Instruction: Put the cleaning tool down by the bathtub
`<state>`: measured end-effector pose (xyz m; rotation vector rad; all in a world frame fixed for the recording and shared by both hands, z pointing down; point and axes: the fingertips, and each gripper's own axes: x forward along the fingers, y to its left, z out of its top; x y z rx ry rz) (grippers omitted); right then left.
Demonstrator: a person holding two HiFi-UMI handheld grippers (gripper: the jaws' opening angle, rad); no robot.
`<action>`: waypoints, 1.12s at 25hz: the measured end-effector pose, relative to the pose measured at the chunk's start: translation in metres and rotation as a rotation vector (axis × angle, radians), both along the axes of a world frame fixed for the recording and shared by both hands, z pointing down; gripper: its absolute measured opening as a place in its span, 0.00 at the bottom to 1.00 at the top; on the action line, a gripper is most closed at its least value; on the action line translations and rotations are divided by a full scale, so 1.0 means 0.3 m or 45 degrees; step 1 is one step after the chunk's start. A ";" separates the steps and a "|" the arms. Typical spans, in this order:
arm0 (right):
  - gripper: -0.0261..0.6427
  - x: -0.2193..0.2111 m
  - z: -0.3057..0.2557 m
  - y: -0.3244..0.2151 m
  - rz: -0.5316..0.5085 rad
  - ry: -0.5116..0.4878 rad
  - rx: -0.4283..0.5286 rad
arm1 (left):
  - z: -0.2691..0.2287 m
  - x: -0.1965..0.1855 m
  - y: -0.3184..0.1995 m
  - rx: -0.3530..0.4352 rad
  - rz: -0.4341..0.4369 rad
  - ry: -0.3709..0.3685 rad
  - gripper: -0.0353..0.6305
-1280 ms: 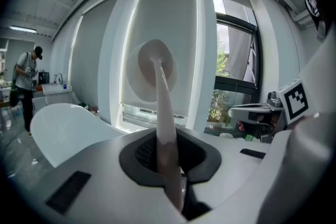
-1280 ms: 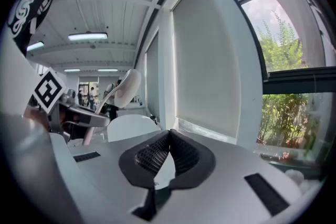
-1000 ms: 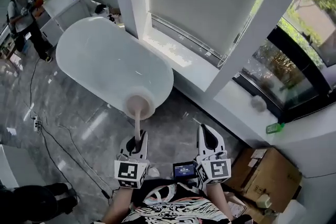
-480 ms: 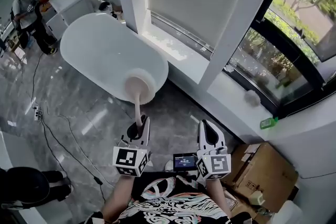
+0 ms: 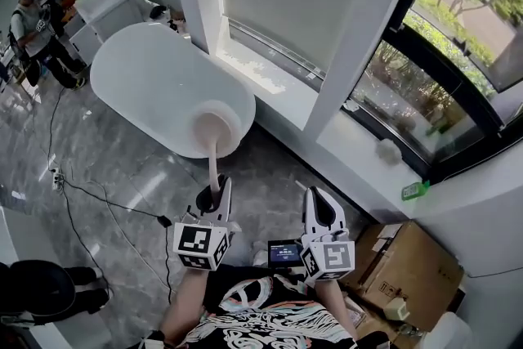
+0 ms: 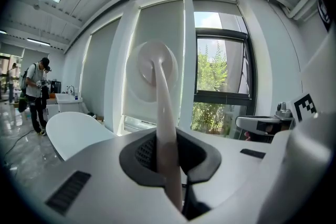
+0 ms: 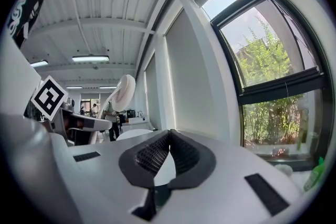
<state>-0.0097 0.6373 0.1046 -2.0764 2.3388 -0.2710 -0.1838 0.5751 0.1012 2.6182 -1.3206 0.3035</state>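
Bathtub (image 5: 163,98), white and oval, lies at upper left on the grey floor (image 5: 114,167), with a windowsill (image 5: 278,86) along its far side. A thin cable (image 5: 163,221) trails over the floor to the left of your hands.

Scrubber (image 5: 214,135), a round pad on a long pale handle, is carried in the air. From the head view its pad overlaps the tub's near end, and it rests on nothing yet.

Left tool (image 5: 216,194) pinches the handle near its lower end, jaws almost together on the thin shaft. The whole length therefore stands out ahead of the grip and will likely lever against the pads.

Right tool (image 5: 319,204), just beside the left one, is pressed together with nothing between its pads.

To set the scrubber down well:
- Keep the pinch firm and bring the pad down first to bare floor beside the tub's near end, clear of the cable.
- Tip the handle down after the pad, or lean it on the tub wall.
- Spread the jaws only once the floor, or the wall, seems to bear the weight, so the scrubber does not drop or roll.
- Hold the right tool aside, away from the cardboard box (image 5: 413,274) at far right
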 end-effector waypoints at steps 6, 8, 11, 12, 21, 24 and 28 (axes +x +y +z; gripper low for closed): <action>0.08 0.044 0.024 -0.133 0.013 0.002 -0.021 | 0.012 0.061 -0.157 -0.015 0.021 0.012 0.12; 0.08 0.053 0.023 -0.204 0.010 0.013 -0.003 | 0.016 0.074 -0.236 -0.011 0.025 0.014 0.12; 0.08 0.075 0.018 -0.333 0.015 0.023 0.017 | 0.024 0.095 -0.377 -0.004 0.028 0.004 0.12; 0.08 0.085 0.017 -0.379 0.015 0.030 0.021 | 0.026 0.106 -0.424 -0.004 0.031 0.001 0.12; 0.08 0.114 -0.004 -0.813 -0.014 0.069 0.029 | 0.040 0.120 -0.842 -0.011 0.018 -0.031 0.12; 0.08 0.120 -0.012 -0.922 -0.011 0.074 0.027 | 0.041 0.124 -0.950 -0.016 0.020 -0.033 0.12; 0.08 0.116 -0.003 -1.065 -0.005 0.082 0.004 | 0.043 0.125 -1.100 -0.025 0.020 -0.009 0.12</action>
